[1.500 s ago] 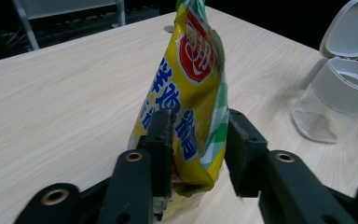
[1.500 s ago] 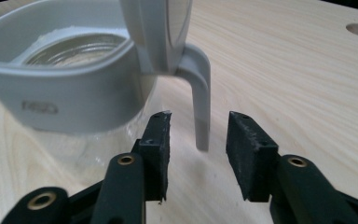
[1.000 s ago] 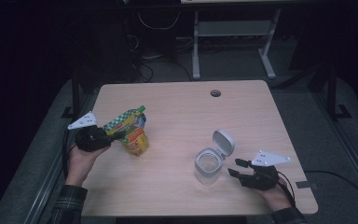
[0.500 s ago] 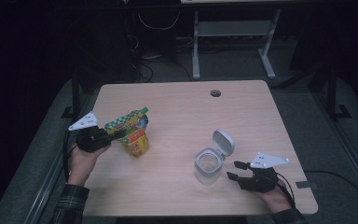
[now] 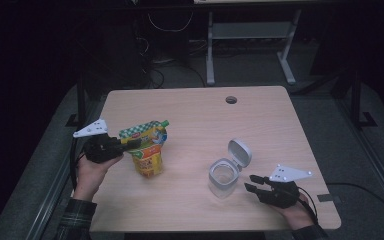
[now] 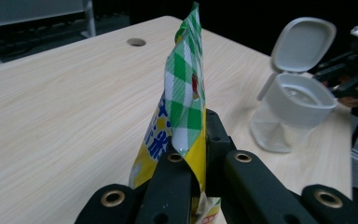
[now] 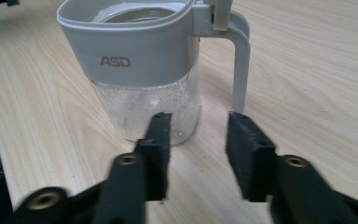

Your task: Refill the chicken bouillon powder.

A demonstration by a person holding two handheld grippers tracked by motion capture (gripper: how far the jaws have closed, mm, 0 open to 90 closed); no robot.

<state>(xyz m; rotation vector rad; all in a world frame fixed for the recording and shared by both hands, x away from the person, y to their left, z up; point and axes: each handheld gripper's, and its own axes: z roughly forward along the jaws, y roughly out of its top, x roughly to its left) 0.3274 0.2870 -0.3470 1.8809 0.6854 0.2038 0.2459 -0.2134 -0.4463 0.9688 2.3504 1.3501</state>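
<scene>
Yellow snack pouch (image 5: 147, 150) with green-and-white checked top band, blue and red print on the front, upper edge creased and leaning. Pinched at that top band by left hand-held gripper (image 5: 130, 144), jaws fully closed on the film; seen in the left gripper view as pouch (image 6: 182, 102) rising straight up between the two black jaws. Pouch on the left half of the tabletop (image 5: 195, 125), well apart to the left of the clear jar (image 5: 224, 176). Jar: clear body, grey collar and handle, flip lid (image 5: 240, 152) standing open. Right hand-held gripper (image 5: 252, 182) just right of the jar, jaws partly apart and just been closing, nothing between them, tips near the jar base (image 7: 144, 112) but not touching. Pouch's lower end cut off behind the jaws in the left gripper view; print too small to read. Jar contents unclear.
</scene>
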